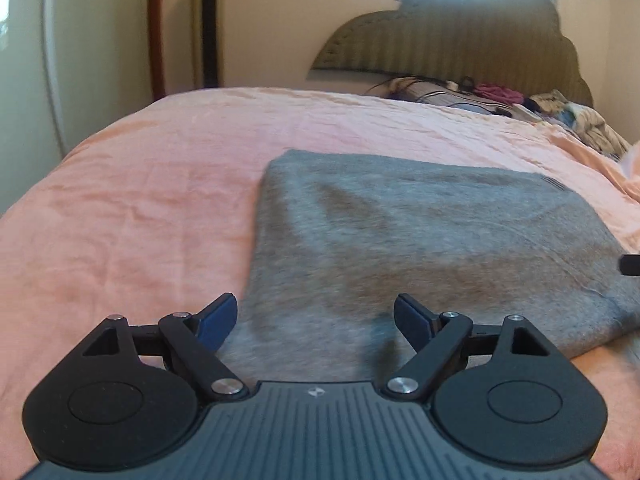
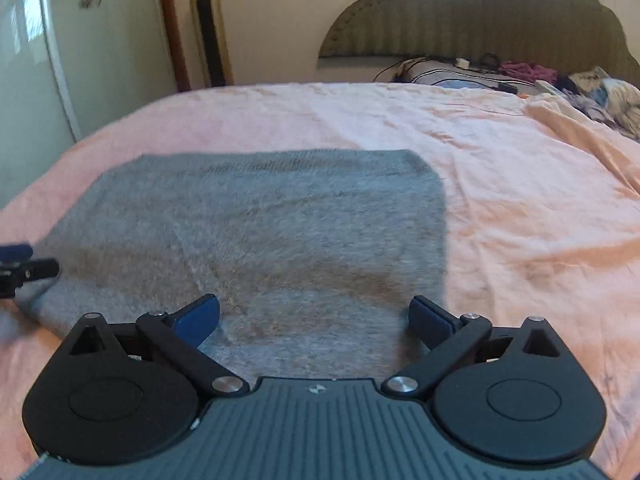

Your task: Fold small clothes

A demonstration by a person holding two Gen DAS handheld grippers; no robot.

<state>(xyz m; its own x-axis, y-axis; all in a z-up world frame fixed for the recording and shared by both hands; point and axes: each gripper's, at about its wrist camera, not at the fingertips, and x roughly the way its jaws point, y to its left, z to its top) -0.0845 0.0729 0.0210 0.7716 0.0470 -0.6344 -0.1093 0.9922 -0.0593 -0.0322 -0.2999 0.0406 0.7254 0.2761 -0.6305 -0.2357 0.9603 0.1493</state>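
Observation:
A grey knitted garment (image 1: pixel 420 232) lies flat and folded into a rectangle on the pink bedsheet (image 1: pixel 132 208). It also shows in the right wrist view (image 2: pixel 272 232). My left gripper (image 1: pixel 316 320) is open and empty, low over the garment's near left part. My right gripper (image 2: pixel 314 322) is open and empty, low over the garment's near right part. The left gripper's tip shows at the left edge of the right wrist view (image 2: pixel 20 264). The right gripper's tip shows at the right edge of the left wrist view (image 1: pixel 630 264).
A pile of clothes and a striped pillow (image 1: pixel 460 96) lie at the bed's head, below a padded headboard (image 1: pixel 460 36). A rumpled fold of sheet (image 2: pixel 580 128) lies at the right. A tall tower fan (image 1: pixel 206 24) and a wardrobe (image 2: pixel 60 52) stand beyond the bed's left side.

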